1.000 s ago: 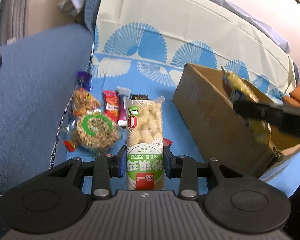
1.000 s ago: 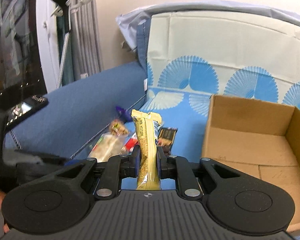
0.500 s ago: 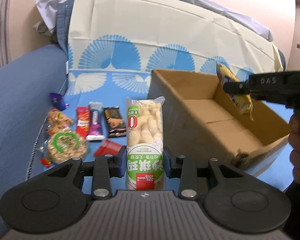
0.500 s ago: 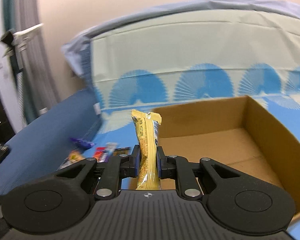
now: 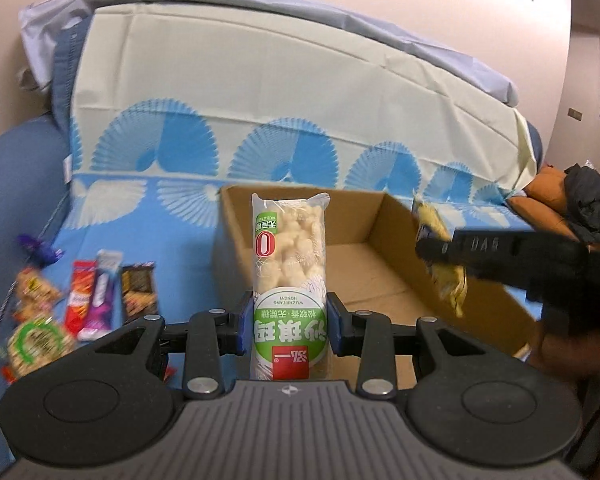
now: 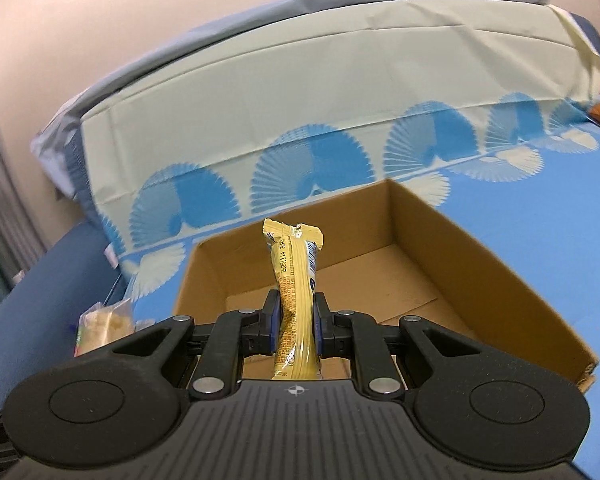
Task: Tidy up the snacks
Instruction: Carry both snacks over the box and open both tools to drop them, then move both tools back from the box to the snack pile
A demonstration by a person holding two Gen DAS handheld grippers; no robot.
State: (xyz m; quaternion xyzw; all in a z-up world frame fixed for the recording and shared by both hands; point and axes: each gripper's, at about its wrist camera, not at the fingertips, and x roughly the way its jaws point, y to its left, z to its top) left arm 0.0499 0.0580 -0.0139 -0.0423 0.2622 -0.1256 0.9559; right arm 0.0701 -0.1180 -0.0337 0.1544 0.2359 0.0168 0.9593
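Blue fan-print sheet [image 5: 188,216] covered the bed, with an open cardboard box [image 5: 384,280] resting on it. Left gripper [image 5: 289,322] had its jaws clamped on a tall pack of puffed snacks [image 5: 288,264], held upright at the box's near left corner. Right gripper [image 6: 296,322] had its jaws closed on a yellow wrapped bar [image 6: 294,280], standing upright above the box's interior. Loose snack packets [image 5: 96,296] lay on the sheet left of the box. Box floor looked bare.

brown box [image 6: 480,248], yellow wrapper [image 6: 296,280] (blue-fan cloth [image 6: 320,160], seemingly)
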